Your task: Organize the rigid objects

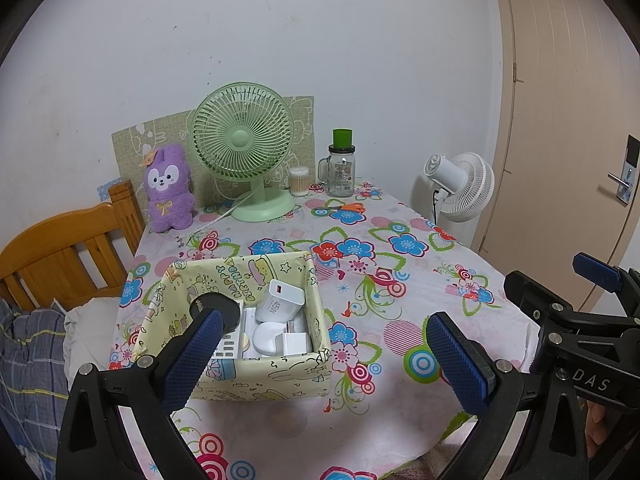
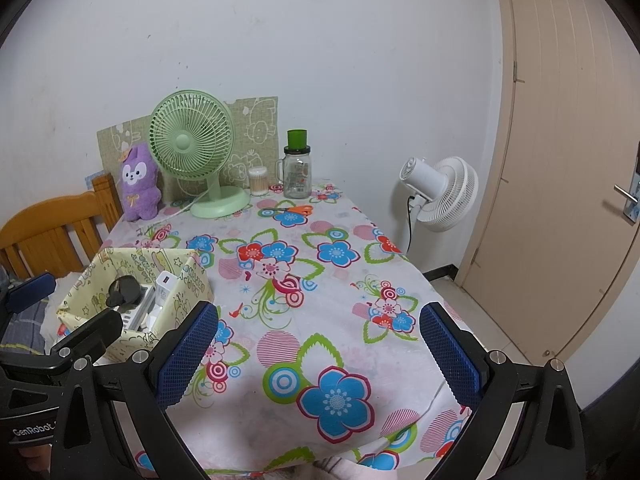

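Observation:
A yellow patterned box (image 1: 264, 376) stands on the flowered table, near the front left. It holds a white 45W charger (image 1: 280, 300), smaller white plugs (image 1: 280, 338), a black round object (image 1: 218, 308) and a white keypad device (image 1: 226, 346). My left gripper (image 1: 324, 364) is open and empty, above the box's front right corner. My right gripper (image 2: 318, 354) is open and empty over bare tablecloth, right of the box (image 2: 184, 292). Orange-handled scissors (image 1: 344, 208) lie at the back of the table.
At the back stand a green desk fan (image 1: 244, 148), a purple plush rabbit (image 1: 168, 188), a cotton swab jar (image 1: 298, 180) and a glass jar with green lid (image 1: 341, 164). A wooden bed frame (image 1: 60, 252) is left. A white floor fan (image 1: 460, 184) and a door (image 1: 568, 140) are right.

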